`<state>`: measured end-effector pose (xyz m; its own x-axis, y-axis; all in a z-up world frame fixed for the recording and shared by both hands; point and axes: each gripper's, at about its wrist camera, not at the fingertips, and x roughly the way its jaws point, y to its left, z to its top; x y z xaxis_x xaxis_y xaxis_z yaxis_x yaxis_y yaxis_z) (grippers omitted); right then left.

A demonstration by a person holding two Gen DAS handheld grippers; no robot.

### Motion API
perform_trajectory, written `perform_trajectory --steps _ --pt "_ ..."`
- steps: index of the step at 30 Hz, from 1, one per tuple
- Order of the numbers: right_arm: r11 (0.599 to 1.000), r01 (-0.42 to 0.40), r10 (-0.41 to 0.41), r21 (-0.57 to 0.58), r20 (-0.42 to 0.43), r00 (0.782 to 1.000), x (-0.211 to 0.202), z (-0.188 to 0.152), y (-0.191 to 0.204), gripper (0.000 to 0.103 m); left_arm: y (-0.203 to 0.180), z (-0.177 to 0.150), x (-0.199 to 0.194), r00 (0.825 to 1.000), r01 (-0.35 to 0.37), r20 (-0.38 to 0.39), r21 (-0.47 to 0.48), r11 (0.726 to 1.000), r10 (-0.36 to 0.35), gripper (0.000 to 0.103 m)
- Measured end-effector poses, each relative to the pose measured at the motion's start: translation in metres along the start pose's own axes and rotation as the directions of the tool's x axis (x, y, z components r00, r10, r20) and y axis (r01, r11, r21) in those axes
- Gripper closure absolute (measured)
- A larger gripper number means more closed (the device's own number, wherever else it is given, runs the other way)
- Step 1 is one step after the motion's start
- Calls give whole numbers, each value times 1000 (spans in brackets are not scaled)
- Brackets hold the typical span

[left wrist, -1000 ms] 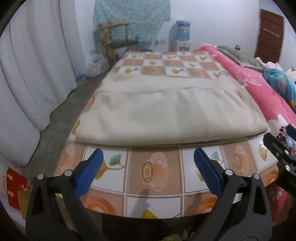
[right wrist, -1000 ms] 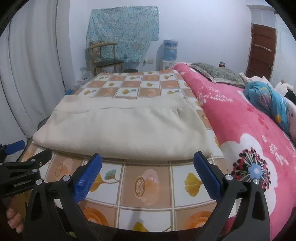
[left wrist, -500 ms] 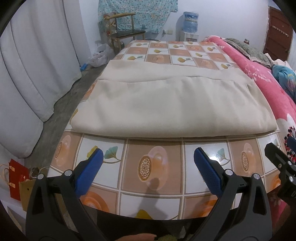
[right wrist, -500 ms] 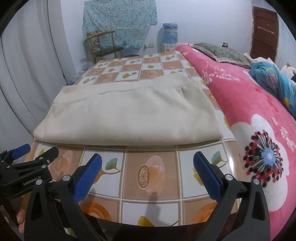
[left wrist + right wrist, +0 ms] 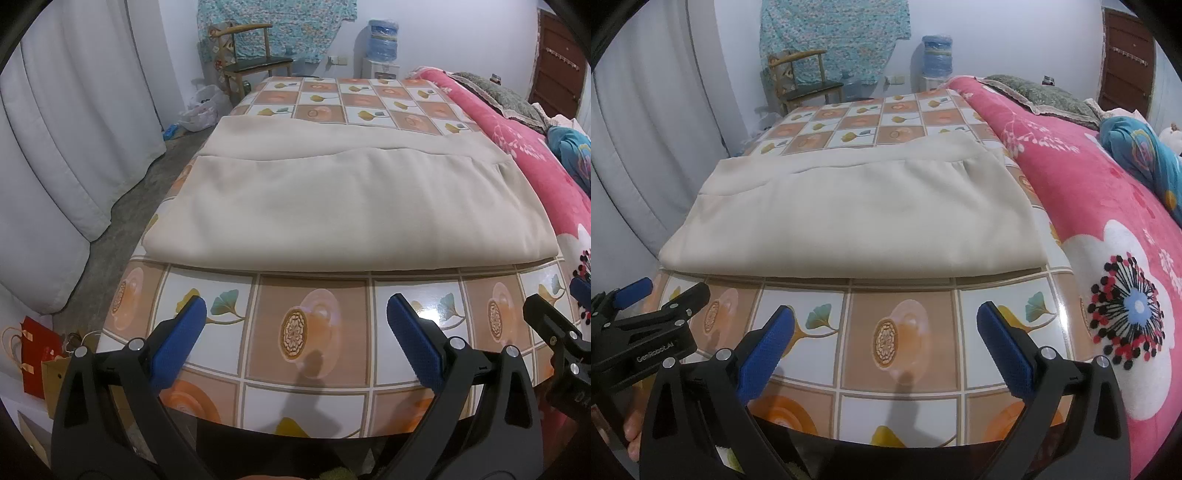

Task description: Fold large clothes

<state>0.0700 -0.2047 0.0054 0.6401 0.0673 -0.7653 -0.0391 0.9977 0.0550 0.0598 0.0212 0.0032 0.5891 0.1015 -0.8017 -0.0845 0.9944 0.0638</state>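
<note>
The left wrist view alone showed a red gift bag (image 5: 35,354) on the floor at lower left and a white plastic bag (image 5: 201,107) beside the wooden chair (image 5: 251,55); the right wrist view alone showed the pink floral blanket's (image 5: 1108,229) big white flower and a hand (image 5: 631,432) at the lower left edge gripping the left tool.

The beige garment (image 5: 351,199) lay folded flat across the middle of the bench (image 5: 306,332), a rectangle with a second layer protruding along its far edge.

The left tool (image 5: 293,332) and the right tool (image 5: 884,332) both stood released, blue pads spread wide, low in the frame above the bench's near edge, apart from the garment.

The bench wore a glossy tile-print cover. White curtains (image 5: 66,147) hung at left, a water dispenser (image 5: 382,40) stood against the far wall.
</note>
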Motion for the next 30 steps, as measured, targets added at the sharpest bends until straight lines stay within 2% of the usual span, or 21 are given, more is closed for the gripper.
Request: perform_trajectory --steps 30 --pt "1000 0 0 -30 -11 1000 -4 -1 7 7 0 0 -4 1000 12 3 -2 1000 -12 8"
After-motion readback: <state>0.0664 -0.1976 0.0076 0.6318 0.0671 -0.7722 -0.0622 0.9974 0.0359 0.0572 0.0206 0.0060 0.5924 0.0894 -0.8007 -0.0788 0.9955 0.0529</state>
